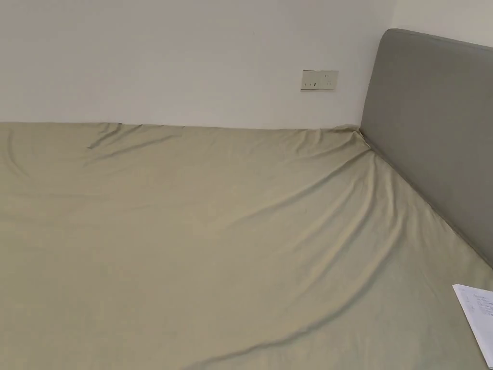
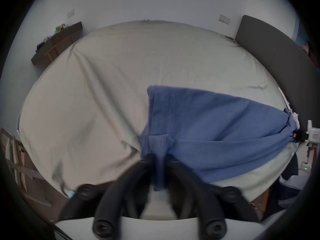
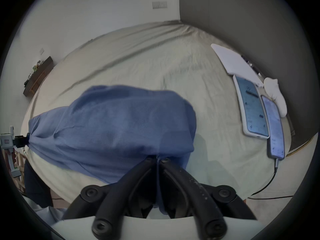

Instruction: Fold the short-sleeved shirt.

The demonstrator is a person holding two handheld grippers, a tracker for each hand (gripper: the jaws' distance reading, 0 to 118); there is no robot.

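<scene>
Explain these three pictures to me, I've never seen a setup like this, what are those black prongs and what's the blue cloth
No robot here: a person holds a two-jaw gripper in each hand, with a camera on each and one on the head. The head view looks across the bed sheet toward the headboard. The black prongs are jaws. The left gripper and right gripper each pinch the blue short-sleeved shirt, stretched between them above the bed. On the sheet near the headboard lie a tablet, a phone on a cable, and white paper.
</scene>
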